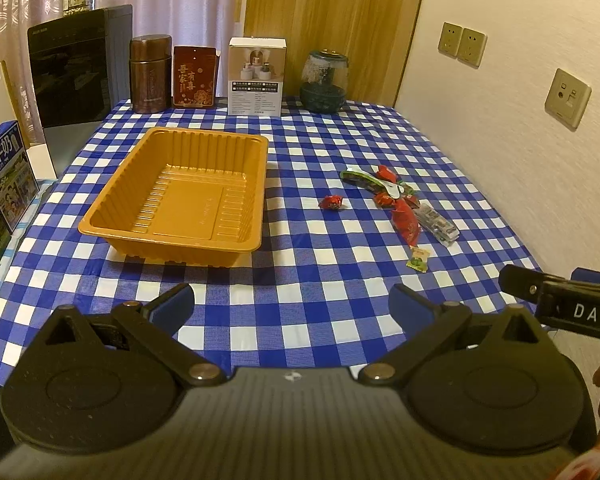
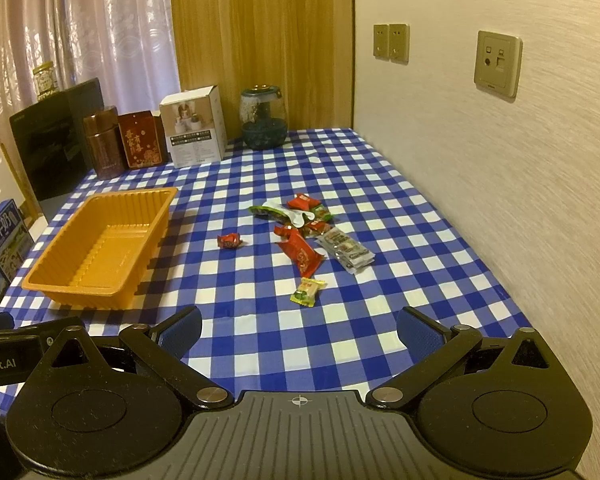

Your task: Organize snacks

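- Left wrist view: the left claw point(image 1: 290, 304) is spread wide with nothing between its blue pads, hovering over the near edge of the desk point(image 1: 320, 280), which wears a blue-and-white checked cloth.
- The orange tray point(image 1: 180, 194) sits left of centre and holds nothing. The snacks lie well apart from it on the right: a small red candy point(image 1: 331, 202) alone, then a cluster with a long red packet point(image 1: 406, 222), a clear packet point(image 1: 440, 224) just beside it, and a little green-and-yellow candy point(image 1: 419, 259) nearest the camera.
- Part of the right claw shows at the right edge of this view, with a hand behind it.
- Right wrist view: the right claw point(image 2: 299, 334) is also spread wide and grips nothing, facing the snack cluster. The green-and-yellow candy point(image 2: 308, 291) lies closest to it, the long red packet point(image 2: 302, 254) and clear packet point(image 2: 346, 251) just beyond, and the red candy point(image 2: 229, 241) between cluster and tray point(image 2: 100, 248).
- Handling, as a judgement: the snacks look light, with thin, crinkly, slippery wrappers that lie flat on the cloth. A pinch across the middle of one piece, or on a twisted end, should hold best; overlapping pieces in the cluster could come up together.
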`<action>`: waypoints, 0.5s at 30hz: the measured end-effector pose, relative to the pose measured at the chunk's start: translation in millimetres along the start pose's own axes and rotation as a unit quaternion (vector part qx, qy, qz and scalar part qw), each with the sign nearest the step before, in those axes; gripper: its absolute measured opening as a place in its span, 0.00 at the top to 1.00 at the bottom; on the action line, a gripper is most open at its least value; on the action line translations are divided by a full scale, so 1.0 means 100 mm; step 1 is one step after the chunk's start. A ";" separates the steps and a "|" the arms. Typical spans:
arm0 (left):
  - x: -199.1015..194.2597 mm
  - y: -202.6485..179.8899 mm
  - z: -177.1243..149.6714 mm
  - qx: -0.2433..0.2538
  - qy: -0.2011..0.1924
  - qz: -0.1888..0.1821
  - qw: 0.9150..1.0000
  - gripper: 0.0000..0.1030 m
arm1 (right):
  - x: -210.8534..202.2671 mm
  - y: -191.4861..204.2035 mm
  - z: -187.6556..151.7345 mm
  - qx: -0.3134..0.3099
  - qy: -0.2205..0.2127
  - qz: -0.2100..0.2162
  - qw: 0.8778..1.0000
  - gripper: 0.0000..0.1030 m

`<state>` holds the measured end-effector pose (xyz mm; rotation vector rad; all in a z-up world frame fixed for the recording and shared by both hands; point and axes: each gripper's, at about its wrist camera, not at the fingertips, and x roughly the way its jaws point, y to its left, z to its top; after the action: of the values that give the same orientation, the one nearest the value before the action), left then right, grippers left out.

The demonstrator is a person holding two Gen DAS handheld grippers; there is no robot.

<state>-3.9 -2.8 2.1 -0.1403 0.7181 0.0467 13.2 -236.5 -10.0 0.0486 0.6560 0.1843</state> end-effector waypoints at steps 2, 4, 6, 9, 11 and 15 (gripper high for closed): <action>0.00 0.00 0.00 0.000 0.000 0.000 1.000 0.00 | 0.00 0.00 0.00 0.000 0.000 0.000 1.000 0.00; 0.00 0.00 0.00 0.000 0.000 -0.001 1.000 0.00 | 0.00 0.00 0.00 0.000 0.000 0.000 1.000 0.00; 0.00 0.00 0.00 0.001 0.000 0.000 1.000 0.00 | 0.00 -0.01 0.00 -0.001 -0.001 0.000 1.000 0.00; 0.00 -0.02 0.00 0.001 0.000 -0.002 1.000 0.00 | 0.00 -0.01 0.00 0.000 -0.001 0.000 1.000 0.00; 0.00 -0.03 0.00 0.001 0.000 -0.002 1.000 0.00 | 0.00 -0.01 0.00 0.000 0.000 0.000 1.000 0.00; 0.00 -0.03 0.00 0.001 0.000 -0.003 1.000 0.00 | 0.00 -0.01 -0.01 0.002 -0.001 0.000 1.000 0.00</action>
<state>-3.8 -5.8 2.9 -0.1402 0.7177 0.0412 13.0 -237.5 -10.5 0.0516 0.6545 0.1831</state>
